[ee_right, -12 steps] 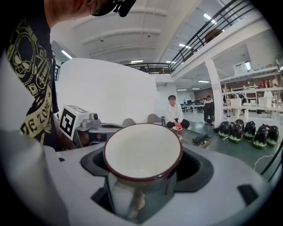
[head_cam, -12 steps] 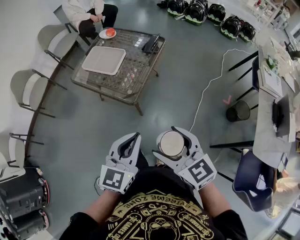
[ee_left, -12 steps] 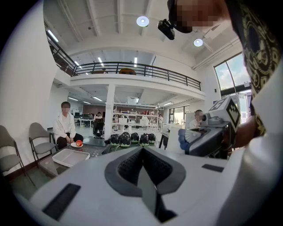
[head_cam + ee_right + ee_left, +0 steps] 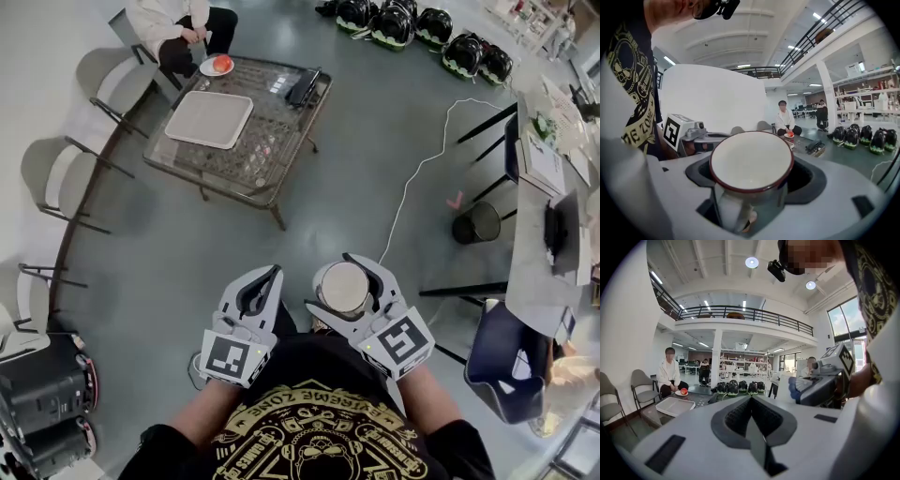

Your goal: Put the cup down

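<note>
White enamel cup [image 4: 751,161] stands upright, clamped in the right gripper [image 4: 345,269] (left gripper [image 4: 268,277] closed, empty), well short of the glass table [image 4: 270,141] ahead.

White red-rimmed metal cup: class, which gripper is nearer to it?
Right. The right gripper clasps the white red-rimmed metal cup; the left gripper hangs empty beside it, not touching.

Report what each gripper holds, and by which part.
The right gripper holds the cup by its side wall, below the rim. The left gripper is shut on nothing.
</note>
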`<action>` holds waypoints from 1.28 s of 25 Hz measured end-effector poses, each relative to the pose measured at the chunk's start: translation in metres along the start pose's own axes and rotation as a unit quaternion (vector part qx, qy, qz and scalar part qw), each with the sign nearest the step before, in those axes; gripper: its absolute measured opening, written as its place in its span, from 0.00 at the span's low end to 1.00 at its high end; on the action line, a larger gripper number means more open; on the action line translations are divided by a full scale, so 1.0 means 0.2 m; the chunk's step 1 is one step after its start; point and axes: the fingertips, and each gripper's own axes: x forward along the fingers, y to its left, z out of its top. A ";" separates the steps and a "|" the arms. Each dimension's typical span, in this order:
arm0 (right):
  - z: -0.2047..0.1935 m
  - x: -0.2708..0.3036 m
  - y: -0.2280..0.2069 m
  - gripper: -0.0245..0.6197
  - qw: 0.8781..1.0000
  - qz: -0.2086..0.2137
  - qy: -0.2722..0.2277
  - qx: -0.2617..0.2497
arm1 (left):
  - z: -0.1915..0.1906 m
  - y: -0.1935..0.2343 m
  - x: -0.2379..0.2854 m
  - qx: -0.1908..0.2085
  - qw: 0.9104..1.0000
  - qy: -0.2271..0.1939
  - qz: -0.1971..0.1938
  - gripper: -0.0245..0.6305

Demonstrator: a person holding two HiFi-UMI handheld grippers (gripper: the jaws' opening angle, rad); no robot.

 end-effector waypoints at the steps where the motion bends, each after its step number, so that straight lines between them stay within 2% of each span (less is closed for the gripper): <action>1: 0.00 0.00 0.00 0.67 1.000 0.000 0.000 0.000 | 0.00 0.00 0.00 0.000 1.000 0.000 0.001 0.04; 16: 0.00 0.08 0.04 0.67 1.000 0.015 0.015 0.001 | -0.02 0.08 -0.07 -0.014 1.000 -0.006 0.026 0.04; 25: 0.07 0.23 0.04 0.67 1.000 0.020 0.019 0.000 | 0.00 0.24 -0.07 -0.022 0.999 -0.010 0.036 0.04; 32: 0.17 0.39 0.02 0.67 1.000 0.021 0.020 -0.005 | 0.10 0.41 -0.04 -0.020 0.998 -0.038 0.039 0.04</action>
